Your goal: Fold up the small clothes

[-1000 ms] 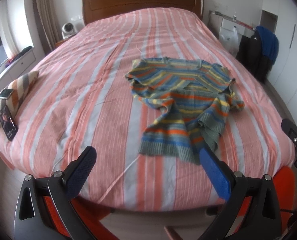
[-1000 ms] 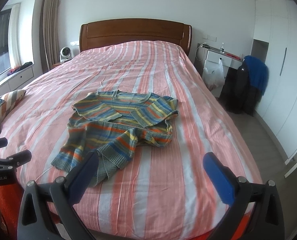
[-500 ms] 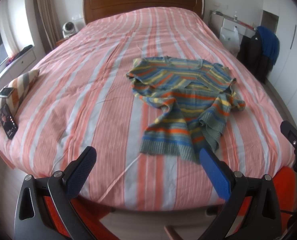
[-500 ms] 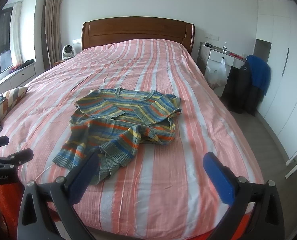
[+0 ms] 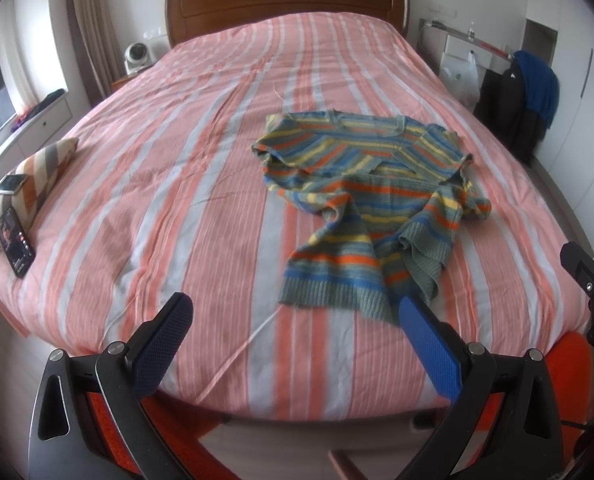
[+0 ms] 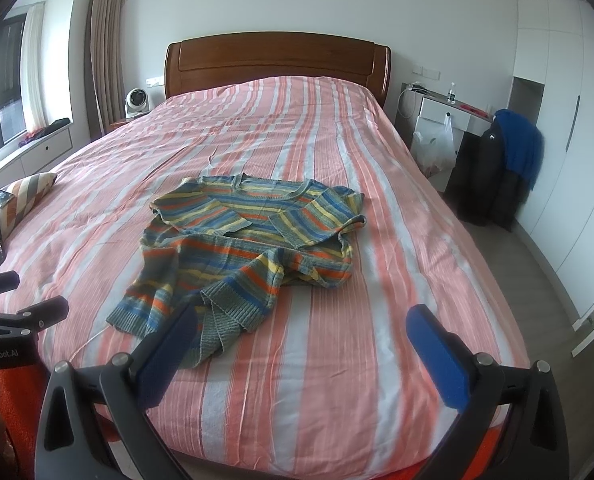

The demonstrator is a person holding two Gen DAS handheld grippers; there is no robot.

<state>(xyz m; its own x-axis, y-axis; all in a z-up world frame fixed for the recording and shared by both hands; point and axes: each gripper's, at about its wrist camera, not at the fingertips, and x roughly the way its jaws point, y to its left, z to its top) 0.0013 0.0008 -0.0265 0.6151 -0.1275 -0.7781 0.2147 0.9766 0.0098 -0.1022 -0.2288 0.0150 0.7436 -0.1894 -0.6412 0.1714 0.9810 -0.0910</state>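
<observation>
Closer now: rumpled striped sweater (image 6: 245,240)

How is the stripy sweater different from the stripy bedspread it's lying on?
The sweater has many colours, blue, orange, yellow and green; the bedspread is only pink and white. The sweater's stripes are thin, the bedspread's wide. The sweater lies crumpled with parts folded over; the bedspread is spread mostly smooth. Both are striped.

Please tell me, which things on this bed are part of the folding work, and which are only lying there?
For the job: striped sweater, crumpled on the bed; left tongs and right tongs, both open and empty.

Just lying about: striped cushion, phone leaning against it, small device on top.
</observation>
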